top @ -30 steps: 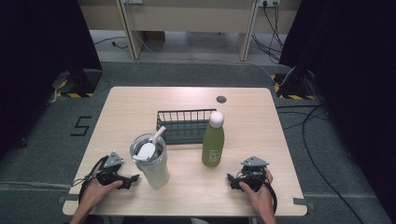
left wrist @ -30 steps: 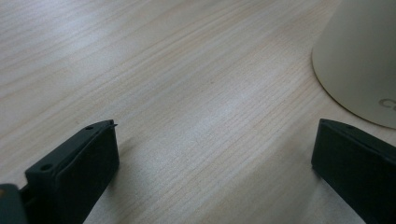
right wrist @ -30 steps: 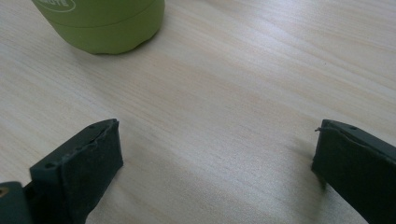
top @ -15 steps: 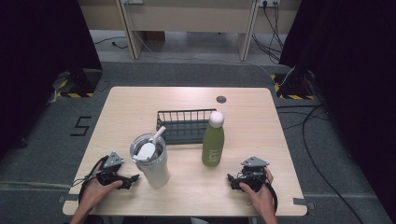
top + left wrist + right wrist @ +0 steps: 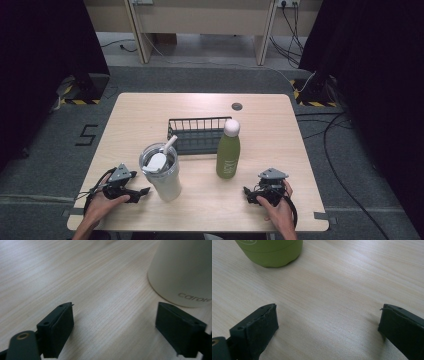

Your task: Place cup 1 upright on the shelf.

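Note:
A cream tumbler with a lid and a straw stands at the front left of the wooden table; its base fills the upper right of the left gripper view. A green bottle with a pale cap stands right of it, and its bottom is at the top of the right gripper view. My left gripper rests on the table just left of the tumbler, open, with bare wood between its jaws. My right gripper lies open near the front right, short of the bottle.
A black wire basket sits behind the tumbler and bottle, mid-table. A small dark round grommet marks the far side of the table. Cables trail on the grey floor to the right. The table's front edge lies just under both hands.

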A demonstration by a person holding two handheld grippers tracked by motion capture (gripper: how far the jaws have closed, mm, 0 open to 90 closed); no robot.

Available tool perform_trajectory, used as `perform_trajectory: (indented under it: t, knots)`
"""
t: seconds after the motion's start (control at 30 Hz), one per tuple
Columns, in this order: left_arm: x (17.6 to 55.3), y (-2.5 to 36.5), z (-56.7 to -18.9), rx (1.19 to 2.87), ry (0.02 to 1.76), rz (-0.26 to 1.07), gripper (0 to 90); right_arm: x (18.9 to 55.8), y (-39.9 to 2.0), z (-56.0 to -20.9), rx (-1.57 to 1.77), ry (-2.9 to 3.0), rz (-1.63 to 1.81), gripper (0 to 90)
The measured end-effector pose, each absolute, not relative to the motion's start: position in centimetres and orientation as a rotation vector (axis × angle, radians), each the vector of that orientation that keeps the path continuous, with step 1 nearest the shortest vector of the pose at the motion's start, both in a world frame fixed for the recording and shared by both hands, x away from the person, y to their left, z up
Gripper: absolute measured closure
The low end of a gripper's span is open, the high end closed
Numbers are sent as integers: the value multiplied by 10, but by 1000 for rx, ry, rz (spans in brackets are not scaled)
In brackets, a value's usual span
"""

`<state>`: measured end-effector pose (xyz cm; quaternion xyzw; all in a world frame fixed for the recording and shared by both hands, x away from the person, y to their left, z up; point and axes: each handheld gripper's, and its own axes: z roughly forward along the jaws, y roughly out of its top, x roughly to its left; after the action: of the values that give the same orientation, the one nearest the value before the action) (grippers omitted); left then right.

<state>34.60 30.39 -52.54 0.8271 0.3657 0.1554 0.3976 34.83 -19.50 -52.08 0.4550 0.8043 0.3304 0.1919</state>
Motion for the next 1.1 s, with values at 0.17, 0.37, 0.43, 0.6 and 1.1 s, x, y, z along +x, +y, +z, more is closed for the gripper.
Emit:
perform_trajectory:
  t: [0.17,0.37,0.43,0.6,1.1]
  knots:
    - [344,305,-523,2055,900,378,150,348,-195,-521,1277,2259,928,23]
    - [339,305,-516,1986,843,352,149,348,-195,-521,1277,2259,927,23]
    - [335,304,-510,1939,809,354,149,348,-195,-521,1277,2259,928,22]
    - [332,303,-506,1888,758,353,148,348,-195,-521,1277,2259,927,22]
    - [317,289,-497,1843,634,364,148,348,-195,-521,1274,2256,924,23]
